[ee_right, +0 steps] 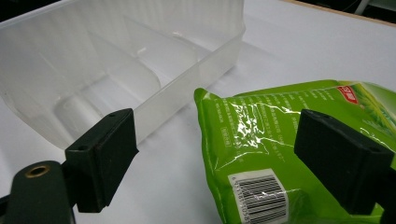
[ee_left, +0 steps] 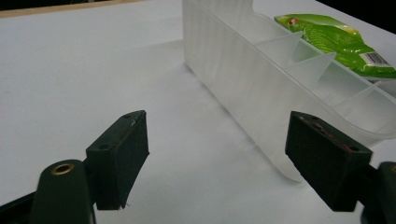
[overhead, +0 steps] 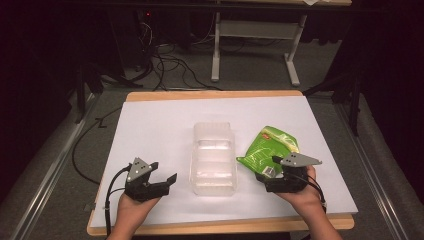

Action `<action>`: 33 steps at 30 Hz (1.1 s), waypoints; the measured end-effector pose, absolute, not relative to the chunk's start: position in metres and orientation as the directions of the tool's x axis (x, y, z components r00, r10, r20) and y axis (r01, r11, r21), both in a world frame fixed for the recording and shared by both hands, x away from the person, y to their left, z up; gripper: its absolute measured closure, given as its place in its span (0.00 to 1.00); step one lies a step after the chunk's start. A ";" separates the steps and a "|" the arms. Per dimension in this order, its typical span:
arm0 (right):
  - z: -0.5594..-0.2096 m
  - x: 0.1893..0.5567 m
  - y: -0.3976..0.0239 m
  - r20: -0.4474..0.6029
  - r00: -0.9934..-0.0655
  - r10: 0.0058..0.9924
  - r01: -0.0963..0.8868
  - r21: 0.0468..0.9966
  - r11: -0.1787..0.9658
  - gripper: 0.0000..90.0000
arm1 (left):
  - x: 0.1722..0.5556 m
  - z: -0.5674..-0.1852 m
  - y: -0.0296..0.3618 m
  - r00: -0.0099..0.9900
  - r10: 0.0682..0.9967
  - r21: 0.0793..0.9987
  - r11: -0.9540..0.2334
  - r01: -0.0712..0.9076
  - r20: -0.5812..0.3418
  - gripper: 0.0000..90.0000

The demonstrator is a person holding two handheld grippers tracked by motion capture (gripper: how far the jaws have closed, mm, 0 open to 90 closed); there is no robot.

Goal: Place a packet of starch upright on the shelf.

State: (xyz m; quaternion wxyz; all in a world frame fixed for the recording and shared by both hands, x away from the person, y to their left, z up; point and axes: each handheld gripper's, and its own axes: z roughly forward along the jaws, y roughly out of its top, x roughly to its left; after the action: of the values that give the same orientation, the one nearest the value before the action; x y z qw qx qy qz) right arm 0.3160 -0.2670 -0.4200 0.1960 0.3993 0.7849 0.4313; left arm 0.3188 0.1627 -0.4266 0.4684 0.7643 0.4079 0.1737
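Right claw gaped wide over the green packet, nearest hand to it. Left claw idled open beside the clear tray.

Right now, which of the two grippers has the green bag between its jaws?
The right gripper: the green bag lies between its open jaws. The left gripper has only bare table between its jaws, beside the clear bin.

Pouch: glossy green foil pack with a red mark at its far end and a barcode label at its near end; sealed, lying flat on the white bench.
Bin: clear plastic, ribbed walls, crosswise dividers, upright, mid-bench, just left of the pouch.
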 end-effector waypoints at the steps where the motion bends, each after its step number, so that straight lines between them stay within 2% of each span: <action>1: -0.420 0.316 -0.267 0.037 -0.606 0.795 0.458 0.833 0.311 0.15 | 0.319 -0.427 0.163 0.607 0.786 0.856 -0.230 0.463 -0.117 0.25; 25: -0.416 0.315 -0.276 0.052 -0.616 0.786 0.438 0.852 0.287 0.16 | 0.318 -0.427 0.166 0.613 0.785 0.856 -0.254 0.450 -0.089 0.26; 33: -0.418 0.322 -0.279 0.070 -0.601 0.796 0.462 0.843 0.275 0.16 | 0.318 -0.427 0.167 0.614 0.784 0.863 -0.247 0.441 -0.090 0.27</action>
State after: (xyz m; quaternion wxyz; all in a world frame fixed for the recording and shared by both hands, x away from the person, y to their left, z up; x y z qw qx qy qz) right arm 0.3220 -0.2795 -0.4177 0.1874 0.4052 0.7763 0.4451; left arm 0.3181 0.1667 -0.4275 0.4664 0.7679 0.3988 0.1836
